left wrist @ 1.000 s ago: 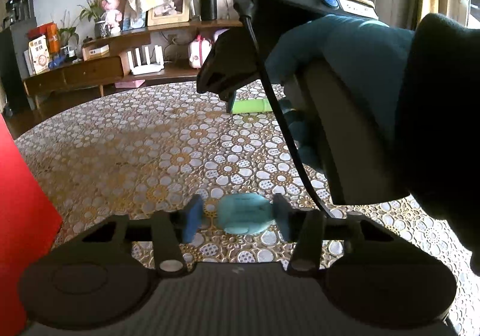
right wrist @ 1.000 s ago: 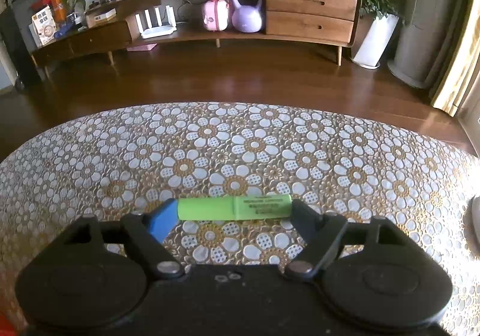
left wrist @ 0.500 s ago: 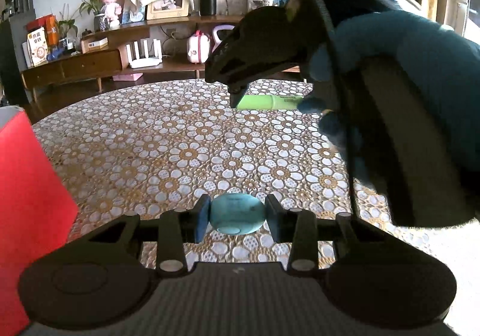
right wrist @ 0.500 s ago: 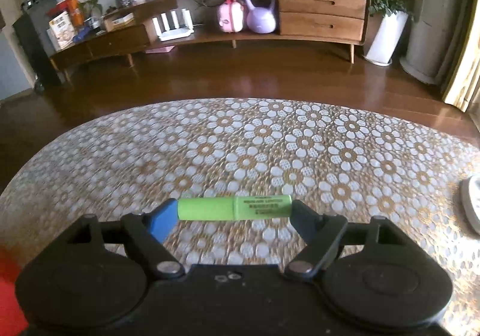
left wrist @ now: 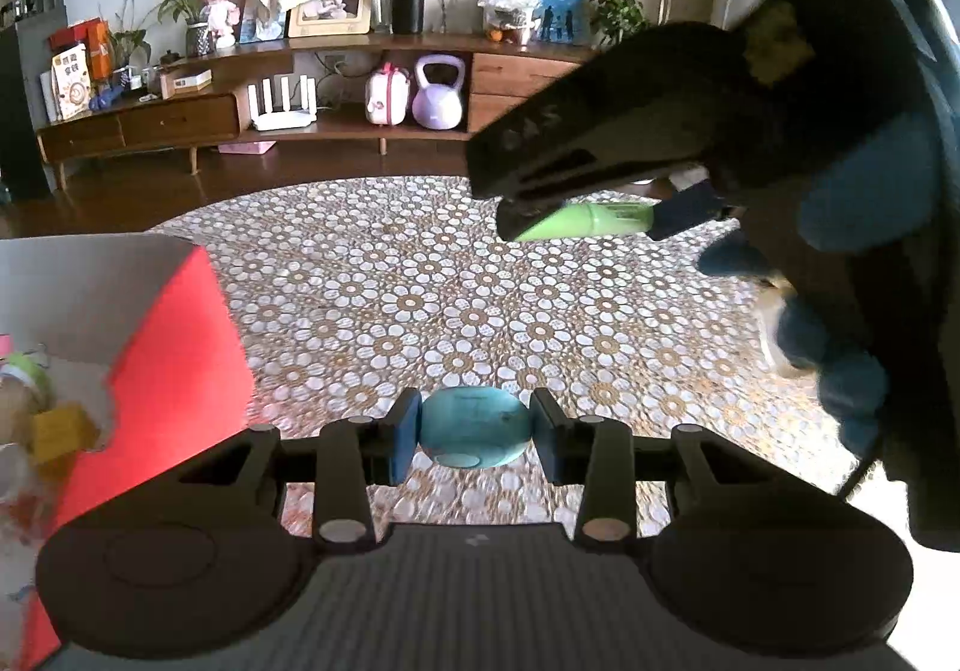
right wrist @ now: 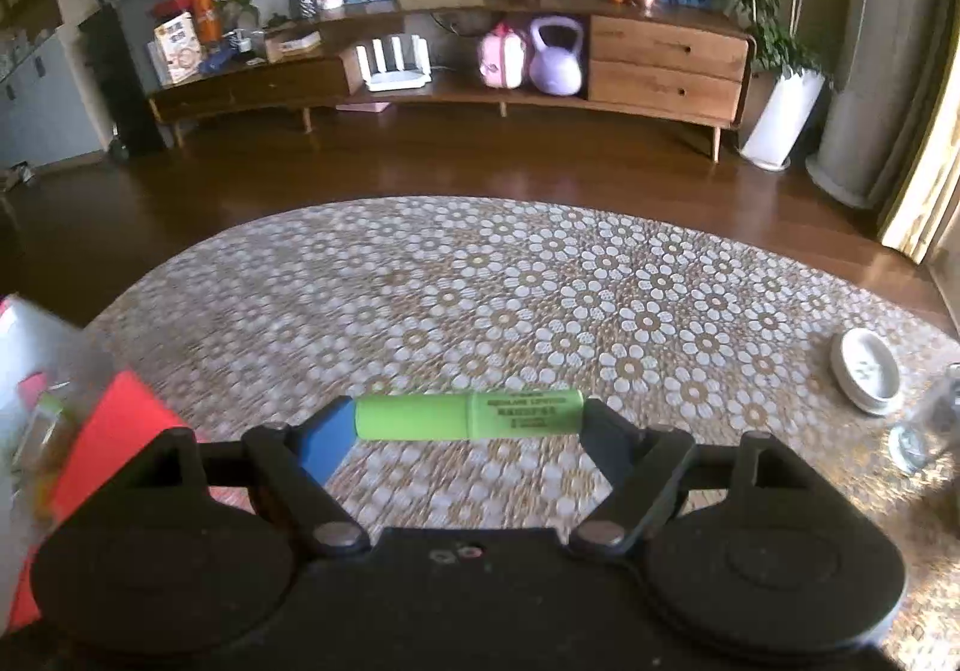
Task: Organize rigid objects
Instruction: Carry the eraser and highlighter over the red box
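green highlighter (right wrist: 468, 417) | teal egg (left wrist: 474, 436) | red box (left wrist: 174, 347) | floral tablecloth (right wrist: 540, 299)

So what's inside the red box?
The red box is open on top. Inside, a yellow block, something green and white and a bit of pink show, all blurry. Its near wall and the picture's edge hide the rest.
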A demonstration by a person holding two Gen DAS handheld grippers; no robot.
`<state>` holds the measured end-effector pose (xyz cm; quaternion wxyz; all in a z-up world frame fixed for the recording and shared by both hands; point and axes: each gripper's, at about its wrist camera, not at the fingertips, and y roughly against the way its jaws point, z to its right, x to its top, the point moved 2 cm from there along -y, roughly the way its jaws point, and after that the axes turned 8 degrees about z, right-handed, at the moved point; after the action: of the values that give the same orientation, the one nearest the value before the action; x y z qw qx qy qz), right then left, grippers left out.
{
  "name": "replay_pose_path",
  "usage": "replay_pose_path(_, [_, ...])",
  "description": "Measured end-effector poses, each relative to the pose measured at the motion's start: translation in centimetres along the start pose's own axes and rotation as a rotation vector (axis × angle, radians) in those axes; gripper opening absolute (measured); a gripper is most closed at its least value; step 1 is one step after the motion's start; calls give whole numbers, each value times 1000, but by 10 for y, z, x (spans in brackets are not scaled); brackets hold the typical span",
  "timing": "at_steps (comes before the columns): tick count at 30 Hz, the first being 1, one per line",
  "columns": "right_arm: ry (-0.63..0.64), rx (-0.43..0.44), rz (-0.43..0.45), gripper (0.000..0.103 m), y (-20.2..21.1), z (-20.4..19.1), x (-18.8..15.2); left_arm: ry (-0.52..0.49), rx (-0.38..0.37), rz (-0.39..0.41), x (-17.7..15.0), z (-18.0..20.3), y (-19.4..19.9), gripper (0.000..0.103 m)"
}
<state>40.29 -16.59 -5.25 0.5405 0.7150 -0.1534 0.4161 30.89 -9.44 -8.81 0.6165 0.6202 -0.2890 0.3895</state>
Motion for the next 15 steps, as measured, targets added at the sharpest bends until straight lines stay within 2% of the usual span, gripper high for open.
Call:
replay_pose_path(8, [60,9,40,80,67,-34,-6,4,-51,-4,7,-28,62,38])
replay_pose_path(15, [103,12,62,80,102,-74,-10,21,-64,-5,18,-75,106,38])
